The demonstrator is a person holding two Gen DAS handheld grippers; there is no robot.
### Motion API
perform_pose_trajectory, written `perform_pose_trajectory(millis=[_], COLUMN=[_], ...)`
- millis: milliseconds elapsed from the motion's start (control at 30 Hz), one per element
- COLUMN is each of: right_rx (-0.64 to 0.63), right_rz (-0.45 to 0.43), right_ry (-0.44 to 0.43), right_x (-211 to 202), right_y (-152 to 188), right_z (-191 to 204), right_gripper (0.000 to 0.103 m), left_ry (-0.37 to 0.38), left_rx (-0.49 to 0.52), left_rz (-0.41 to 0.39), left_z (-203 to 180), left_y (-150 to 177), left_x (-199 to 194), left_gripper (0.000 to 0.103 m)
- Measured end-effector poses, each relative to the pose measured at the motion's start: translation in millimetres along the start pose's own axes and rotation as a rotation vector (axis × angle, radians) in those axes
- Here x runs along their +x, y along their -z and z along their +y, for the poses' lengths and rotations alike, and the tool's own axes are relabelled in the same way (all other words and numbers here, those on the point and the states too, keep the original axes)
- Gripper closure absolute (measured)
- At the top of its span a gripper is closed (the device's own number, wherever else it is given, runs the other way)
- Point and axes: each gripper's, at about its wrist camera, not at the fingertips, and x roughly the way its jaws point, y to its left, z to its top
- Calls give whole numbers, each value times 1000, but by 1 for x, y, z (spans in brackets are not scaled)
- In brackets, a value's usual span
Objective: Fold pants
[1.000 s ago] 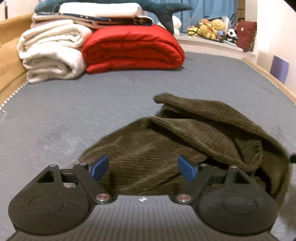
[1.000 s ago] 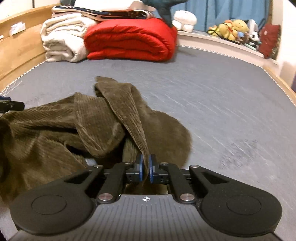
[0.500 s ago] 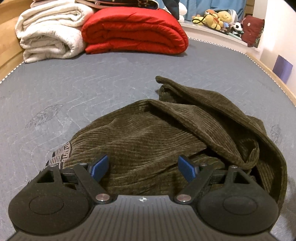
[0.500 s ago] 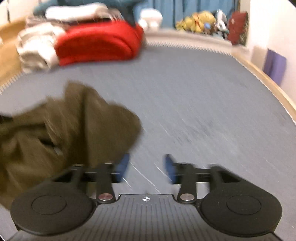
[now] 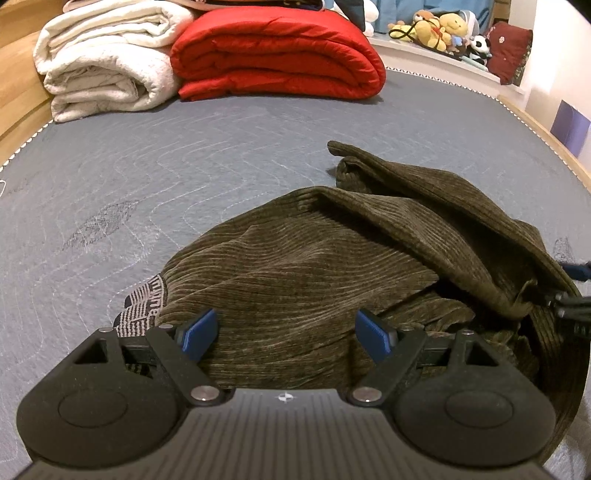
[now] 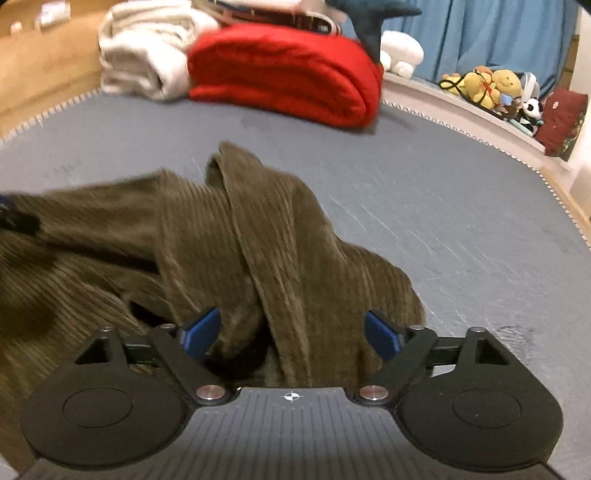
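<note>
My left gripper (image 5: 286, 332) hangs wide open over the crumpled pants (image 5: 332, 266), which lie on the grey mattress (image 5: 166, 166) in front of the red quilt (image 5: 277, 51). Only this view shows their patterned waistband (image 5: 142, 306). My right gripper (image 6: 291, 334) gapes wide too, holding nothing, above a twisted leg (image 6: 273, 229).

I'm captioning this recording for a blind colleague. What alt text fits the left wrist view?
An open left hand-held gripper, its blue fingertips spread wide, hovers over crumpled olive-brown corduroy pants heaped on a grey quilted mattress. Behind lie a folded red blanket and a white blanket, with stuffed toys on a ledge.
</note>
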Motion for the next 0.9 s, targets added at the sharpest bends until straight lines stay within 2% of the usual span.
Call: perform_pose_trajectory(millis=[33, 67, 100, 167, 400, 600, 700, 767, 800, 867, 900], right_rx=[21, 50, 70, 61, 0, -53, -62, -56, -57, -61, -55], right_rz=[10, 18, 19, 1, -1, 135, 215, 216, 197, 130, 82], right_ry=[-15, -47, -70, -72, -73, -79, -96, -94, -85, -66, -55], right_x=[1, 0, -2, -12, -61, -87, -88, -87, -88, -93, -97], right_y=[0, 1, 1, 4, 28, 62, 79, 84, 82, 74, 67], right_z=[-4, -9, -13, -17, -38, -52, -59, -60, -59, -58, -57], right_gripper=[53, 67, 88, 95, 96, 97, 96, 96, 93, 76, 56], left_ry=[1, 3, 5, 5, 8, 24, 25, 25, 24, 22, 21], left_rx=[-3, -7, -10, -9, 9, 26, 25, 20, 18, 14, 12], left_rz=[0, 1, 2, 0, -1, -5, -6, -6, -7, -7, -6], left_z=[2, 3, 4, 4, -1, -3, 0, 2, 3, 4, 5], left_y=[0, -1, -1, -2, -1, 0, 0, 0, 0, 0, 0], left_x=[0, 1, 1, 1, 1, -2, -2, -2, -3, -3, -3], left_gripper=[17, 17, 17, 17, 16, 16, 16, 16, 16, 16, 16])
